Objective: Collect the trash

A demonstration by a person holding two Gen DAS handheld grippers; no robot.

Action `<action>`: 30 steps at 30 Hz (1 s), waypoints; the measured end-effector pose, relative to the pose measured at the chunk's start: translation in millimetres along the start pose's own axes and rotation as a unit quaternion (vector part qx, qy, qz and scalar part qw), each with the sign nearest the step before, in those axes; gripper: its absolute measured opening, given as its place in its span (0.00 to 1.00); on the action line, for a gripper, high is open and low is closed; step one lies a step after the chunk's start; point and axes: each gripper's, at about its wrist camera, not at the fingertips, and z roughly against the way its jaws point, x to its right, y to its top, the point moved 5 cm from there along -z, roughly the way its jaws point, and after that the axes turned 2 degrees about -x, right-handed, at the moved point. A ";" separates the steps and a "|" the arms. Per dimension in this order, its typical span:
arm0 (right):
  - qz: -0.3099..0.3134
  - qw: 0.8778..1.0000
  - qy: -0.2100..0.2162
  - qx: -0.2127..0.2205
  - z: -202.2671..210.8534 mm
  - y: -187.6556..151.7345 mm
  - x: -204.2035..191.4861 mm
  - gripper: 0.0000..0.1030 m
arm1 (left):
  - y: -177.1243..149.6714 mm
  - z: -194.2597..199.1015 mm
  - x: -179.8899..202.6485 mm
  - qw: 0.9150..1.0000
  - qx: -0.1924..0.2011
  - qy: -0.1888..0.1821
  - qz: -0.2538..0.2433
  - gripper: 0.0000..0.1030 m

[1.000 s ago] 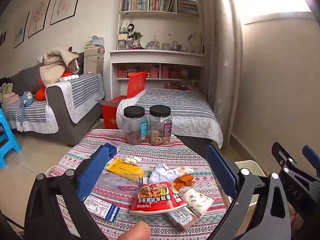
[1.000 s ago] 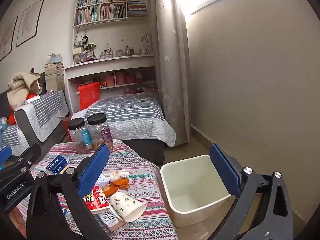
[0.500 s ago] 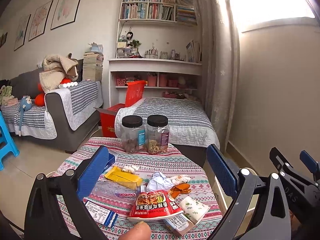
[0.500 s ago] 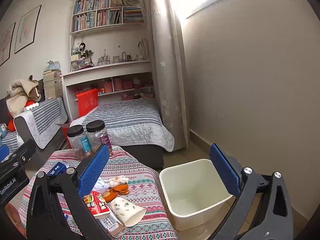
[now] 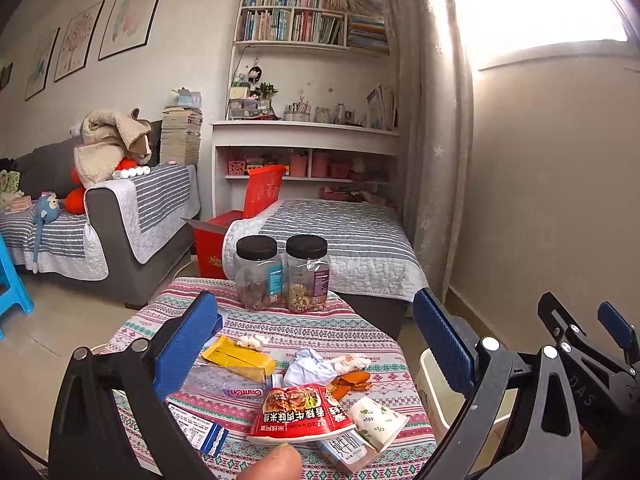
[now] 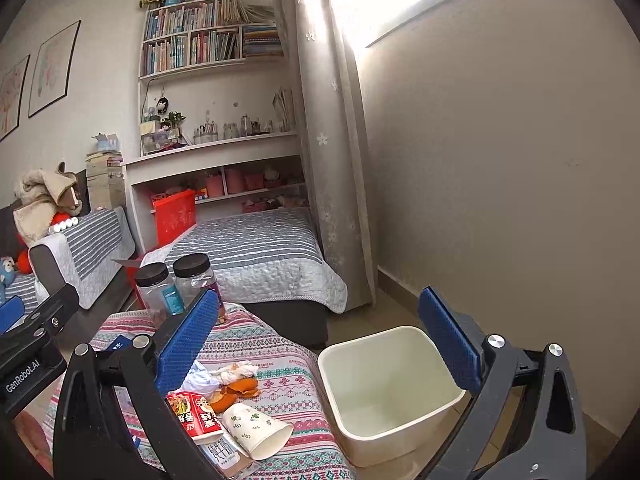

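Trash lies on a small table with a patterned cloth (image 5: 280, 328): a red noodle wrapper (image 5: 300, 412), a tipped paper cup (image 5: 378, 422), crumpled tissue (image 5: 308, 368), orange peel (image 5: 352, 384), a yellow wrapper (image 5: 236, 356) and a clear plastic bottle (image 5: 224, 384). A white bin (image 6: 384, 388) stands on the floor right of the table. My left gripper (image 5: 316, 344) is open and empty above the trash. My right gripper (image 6: 320, 344) is open and empty, between the table edge and the bin. The cup (image 6: 256, 432) and wrapper (image 6: 196, 412) also show in the right wrist view.
Two black-lidded jars (image 5: 280, 276) stand at the table's far edge. A blue box (image 6: 120, 344) and a small milk carton (image 5: 348, 448) lie on the table. A bed (image 5: 340, 240), a sofa (image 5: 100, 216), a red box (image 5: 224, 240) and shelves stand behind.
Both grippers have risen and tilted up a little; the table and bin sit lower in both views. Both stay open and empty.
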 end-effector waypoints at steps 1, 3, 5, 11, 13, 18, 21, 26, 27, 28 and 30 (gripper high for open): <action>-0.001 1.000 0.000 0.001 0.5 -0.4 0.8 0.93 | 0.1 -0.2 0.4 1.000 0.000 0.000 0.000 0.93; -0.002 1.000 0.000 0.002 0.9 0.7 1.4 0.93 | -0.6 -0.1 0.3 1.000 0.000 0.000 0.000 0.93; -0.002 1.000 0.000 0.002 1.3 1.2 1.7 0.93 | -0.4 -0.3 0.5 1.000 0.000 0.000 -0.001 0.93; -0.002 1.000 0.000 0.003 1.4 1.1 2.6 0.93 | -0.1 -0.2 0.9 1.000 0.001 0.001 -0.001 0.93; -0.002 1.000 0.000 0.003 1.3 0.8 2.5 0.93 | -0.1 -0.3 0.6 1.000 0.000 0.001 0.000 0.93; -0.002 1.000 0.002 0.002 2.0 1.1 2.7 0.93 | 0.0 -0.4 1.0 1.000 -0.001 0.000 0.000 0.93; -0.002 1.000 0.002 0.002 2.1 1.5 2.8 0.93 | -0.4 -0.3 1.0 1.000 0.000 0.000 0.000 0.93; -0.002 1.000 0.002 0.001 2.1 0.7 2.4 0.93 | -0.8 -0.9 1.6 1.000 -0.002 0.000 -0.001 0.93; -0.002 1.000 0.001 0.002 2.0 0.5 2.3 0.93 | -0.9 -0.6 1.3 1.000 -0.001 0.000 -0.001 0.93; -0.002 1.000 0.001 0.001 2.1 0.4 2.3 0.93 | -1.0 -0.5 1.1 1.000 -0.001 0.000 -0.001 0.93; -0.002 1.000 0.002 0.000 2.1 0.0 2.1 0.93 | -1.6 -1.3 0.4 1.000 -0.003 0.001 -0.001 0.93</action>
